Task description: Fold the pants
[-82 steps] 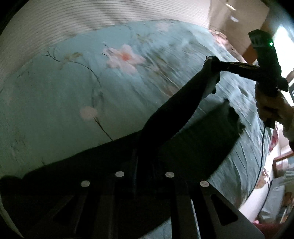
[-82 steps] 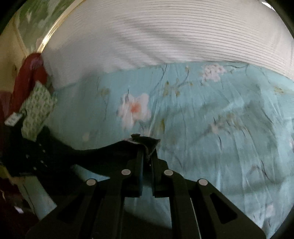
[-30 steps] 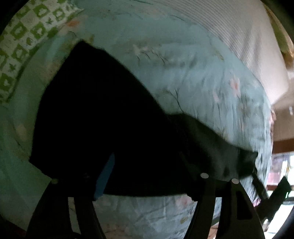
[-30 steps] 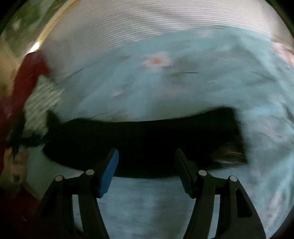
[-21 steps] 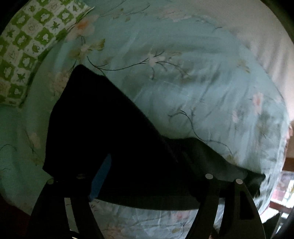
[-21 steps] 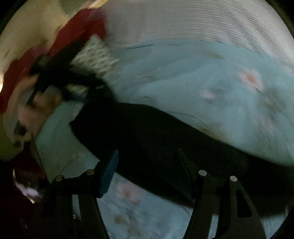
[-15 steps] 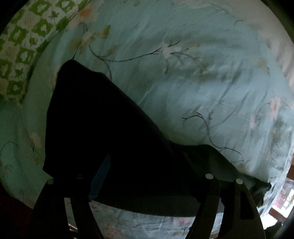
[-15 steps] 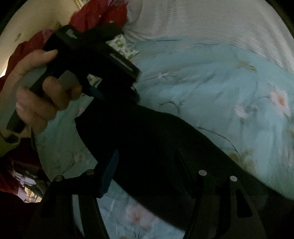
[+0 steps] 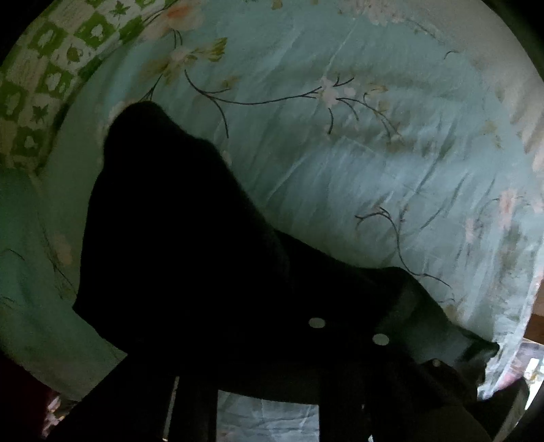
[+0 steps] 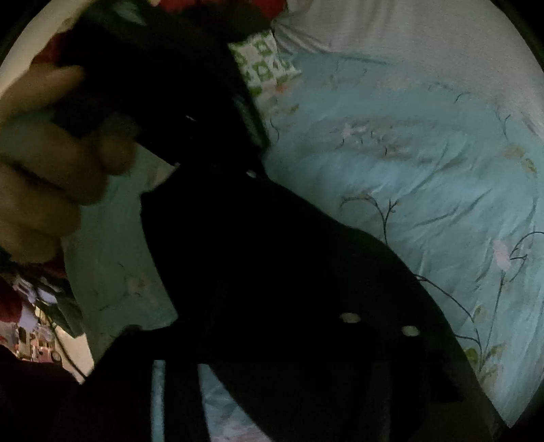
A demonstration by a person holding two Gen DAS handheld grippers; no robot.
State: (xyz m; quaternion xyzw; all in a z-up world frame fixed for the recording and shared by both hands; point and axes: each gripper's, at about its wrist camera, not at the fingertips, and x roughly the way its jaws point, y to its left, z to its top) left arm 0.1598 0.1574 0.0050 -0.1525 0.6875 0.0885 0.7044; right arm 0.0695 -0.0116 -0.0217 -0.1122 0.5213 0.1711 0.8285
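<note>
Bed (image 9: 340,176) with pale blue floral sheet; green-and-white checked pillow (image 9: 44,74) at one corner, white striped bedding (image 10: 391,30) along far edge. Black pants (image 9: 176,238) spread flat across sheet, one end near pillow corner, remainder running along near edge. Left gripper (image 9: 268,384) over pants, fingers just closed, drawn nearly together on dark cloth. Right gripper (image 10: 268,384) likewise, fingers just closed on pants. Hand (image 10: 51,163) gripping left tool in right view.

Dim room, bed under a teal floral sheet (image 9: 340,176), green-checked pillow (image 9: 44,78), white ribbed blanket (image 10: 408,37) behind.
</note>
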